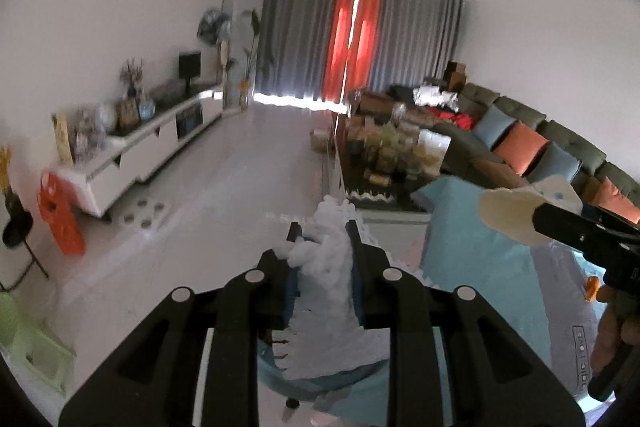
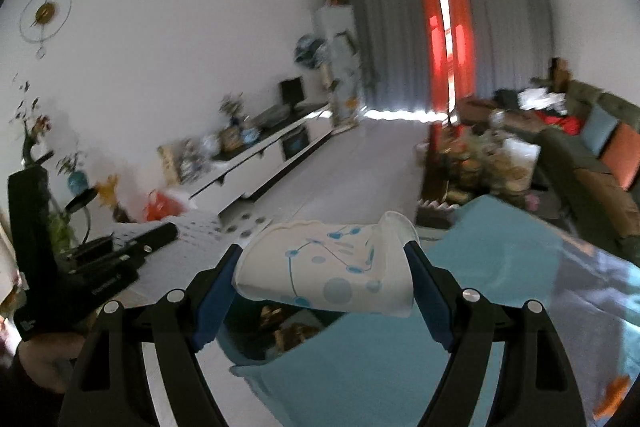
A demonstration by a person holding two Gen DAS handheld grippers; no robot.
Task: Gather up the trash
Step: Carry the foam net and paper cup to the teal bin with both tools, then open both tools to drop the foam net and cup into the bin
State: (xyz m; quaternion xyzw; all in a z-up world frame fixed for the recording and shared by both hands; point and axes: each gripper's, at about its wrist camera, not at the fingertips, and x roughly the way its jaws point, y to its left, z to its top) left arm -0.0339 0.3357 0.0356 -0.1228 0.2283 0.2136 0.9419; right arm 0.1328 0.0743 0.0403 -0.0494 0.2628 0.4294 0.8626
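Left gripper [image 1: 322, 233], lower centre, pinches a crumpled white tissue [image 1: 332, 267]; right gripper [image 2: 326, 267], jaws wide, clamps a crushed paper cup [image 2: 328, 267] sideways, both apparently carried over the blue-lined bin [image 2: 340, 359] below for dropping.

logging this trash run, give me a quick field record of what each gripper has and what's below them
left gripper: shut on crumpled white tissue
right gripper: shut on paper cup, lying sideways, white with blue dots and lines
below: light blue bag, open, dark inside
room: sofa with cushions at right, white TV cabinet at left
floor: pale, glossy
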